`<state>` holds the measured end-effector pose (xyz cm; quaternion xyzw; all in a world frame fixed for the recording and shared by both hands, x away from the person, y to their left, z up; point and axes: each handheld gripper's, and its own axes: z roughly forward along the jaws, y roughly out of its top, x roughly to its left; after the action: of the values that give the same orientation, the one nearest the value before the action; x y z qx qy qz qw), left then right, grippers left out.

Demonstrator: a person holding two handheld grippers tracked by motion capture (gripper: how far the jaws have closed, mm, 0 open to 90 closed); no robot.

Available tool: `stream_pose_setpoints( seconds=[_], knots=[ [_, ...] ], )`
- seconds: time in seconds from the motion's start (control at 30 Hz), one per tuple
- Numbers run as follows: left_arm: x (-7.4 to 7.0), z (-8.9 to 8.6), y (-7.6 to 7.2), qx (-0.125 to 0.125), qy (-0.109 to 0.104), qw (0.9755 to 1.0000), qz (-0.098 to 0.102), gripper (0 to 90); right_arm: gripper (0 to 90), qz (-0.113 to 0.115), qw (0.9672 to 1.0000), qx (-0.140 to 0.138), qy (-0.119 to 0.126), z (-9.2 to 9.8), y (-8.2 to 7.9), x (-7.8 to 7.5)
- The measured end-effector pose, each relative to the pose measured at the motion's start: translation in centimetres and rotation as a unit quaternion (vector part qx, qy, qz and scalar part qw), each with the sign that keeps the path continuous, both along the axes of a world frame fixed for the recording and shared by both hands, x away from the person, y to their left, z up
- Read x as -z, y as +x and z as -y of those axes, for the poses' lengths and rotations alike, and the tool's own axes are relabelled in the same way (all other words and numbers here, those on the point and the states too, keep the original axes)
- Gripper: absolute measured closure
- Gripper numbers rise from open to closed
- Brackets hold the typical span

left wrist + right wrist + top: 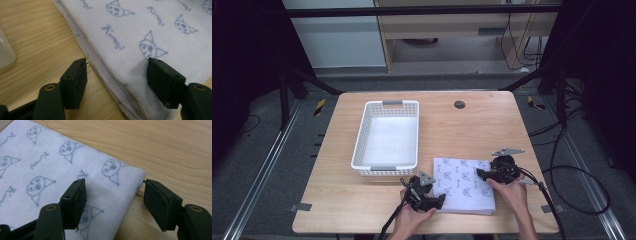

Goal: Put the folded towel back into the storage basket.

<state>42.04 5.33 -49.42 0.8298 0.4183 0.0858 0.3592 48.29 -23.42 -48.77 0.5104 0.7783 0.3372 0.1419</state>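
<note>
Folded printed towel (464, 185) lies flat at the desk's (492, 120) near edge, just right of the white basket (388, 136). Left claw (116, 75) gapes wide astride the layered edge; right claw (113, 197) gapes wide astride a far corner; neither grips. The cloth looks soft, light and limp: pinch all layers at corners. Open desk lies beyond.

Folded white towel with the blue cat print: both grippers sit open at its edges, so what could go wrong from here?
1. The left gripper straddles the stacked layers of the folded white cat-print towel; it may pinch only some, letting the fold open.
2. The right gripper brackets a rounded corner; closing may catch little cloth and slip.
3. The white plastic basket stands close; a lifted towel might snag its rim.
</note>
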Motion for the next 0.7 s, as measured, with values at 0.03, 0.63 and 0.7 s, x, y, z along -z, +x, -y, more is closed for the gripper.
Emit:
stream_pose_setpoints(
  seconds=[0.03, 0.63, 0.7],
  knots=[
    [0.0, 0.0, 0.0, 0.0, 0.0, 1.0, 0.0, 34.7, 35.2, -0.003, 1.0, 0.001, 0.002, -0.04, 0.03, 0.05],
    [-0.03, 0.39, -0.2, -0.001, -0.011, 0.9999, -0.007, 47.6, 47.6, -0.041, 0.9985, 0.006, 0.037, 0.02, 0.36, 0.33],
    [-0.02, 0.41, -0.19, -0.001, -0.014, 0.9999, -0.009, 50.0, 49.3, -0.044, 0.9981, 0.004, 0.042, 0.01, 0.37, 0.32]
  ],
)
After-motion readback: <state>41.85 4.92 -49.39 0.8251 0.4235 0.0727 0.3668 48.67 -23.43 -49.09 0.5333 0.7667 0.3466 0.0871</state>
